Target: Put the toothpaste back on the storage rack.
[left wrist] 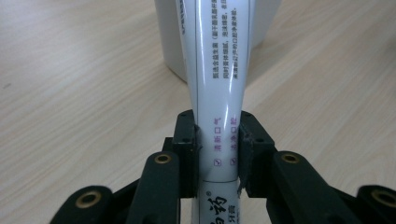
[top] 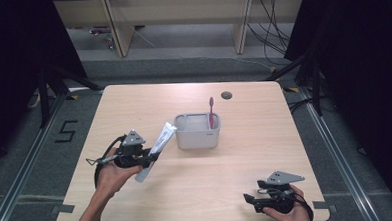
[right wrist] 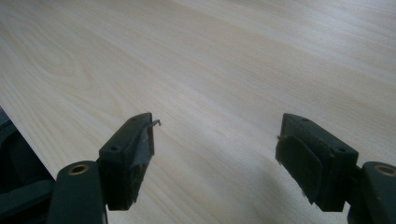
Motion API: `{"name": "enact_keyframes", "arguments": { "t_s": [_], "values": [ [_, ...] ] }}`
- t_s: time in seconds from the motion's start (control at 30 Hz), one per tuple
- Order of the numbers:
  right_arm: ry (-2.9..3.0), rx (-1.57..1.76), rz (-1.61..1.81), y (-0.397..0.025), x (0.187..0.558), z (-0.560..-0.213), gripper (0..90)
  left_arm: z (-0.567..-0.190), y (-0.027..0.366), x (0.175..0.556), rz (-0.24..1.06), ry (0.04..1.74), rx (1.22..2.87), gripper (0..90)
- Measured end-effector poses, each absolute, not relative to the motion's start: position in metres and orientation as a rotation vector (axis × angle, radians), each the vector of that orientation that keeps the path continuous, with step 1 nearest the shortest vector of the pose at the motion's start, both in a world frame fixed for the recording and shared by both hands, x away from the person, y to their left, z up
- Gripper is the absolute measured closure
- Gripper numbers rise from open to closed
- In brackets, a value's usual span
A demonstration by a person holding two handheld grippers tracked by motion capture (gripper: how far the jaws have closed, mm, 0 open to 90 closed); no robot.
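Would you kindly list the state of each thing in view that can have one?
Toothpaste tube: tilted, clamped, lifted toward the holder.
Left tongs: shut on the toothpaste tube.
Right tongs: open, holding nothing.
Toothbrush: upright in the holder.
Holder: upright on the table.

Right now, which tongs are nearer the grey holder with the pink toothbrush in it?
Left. The left tongs hold a toothpaste tube just beside the grey holder, the tube's end near its rim. The right tongs sit open by the table's near right corner.
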State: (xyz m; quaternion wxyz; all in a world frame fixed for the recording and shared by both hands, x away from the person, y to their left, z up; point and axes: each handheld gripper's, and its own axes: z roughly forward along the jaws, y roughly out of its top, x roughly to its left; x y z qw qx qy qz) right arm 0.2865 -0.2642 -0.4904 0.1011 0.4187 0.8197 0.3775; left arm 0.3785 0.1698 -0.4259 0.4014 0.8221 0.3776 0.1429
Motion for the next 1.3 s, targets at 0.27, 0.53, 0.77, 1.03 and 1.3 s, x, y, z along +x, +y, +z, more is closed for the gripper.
{"name": "enact_keyframes", "arguments": {
  "t_s": [0.27,0.53,0.77,1.03,1.3],
  "values": [
    [2.409,1.233,1.104,-0.265,0.286,-0.490,27.9,-0.414,0.163,0.381,0.393,0.943,1.977,71.4],
    [2.401,1.257,1.123,-0.265,0.286,-0.491,27.9,-0.399,0.151,0.388,0.431,0.933,1.870,71.5],
    [2.399,1.300,1.124,-0.263,0.284,-0.491,27.9,-0.387,0.138,0.398,0.442,0.923,1.809,71.5],
    [2.402,1.237,1.111,-0.265,0.287,-0.491,27.9,-0.378,0.120,0.415,0.456,0.910,1.774,71.5],
    [2.400,1.294,1.111,-0.264,0.285,-0.491,27.9,-0.368,0.108,0.424,0.467,0.907,1.736,71.4]
  ]
}}
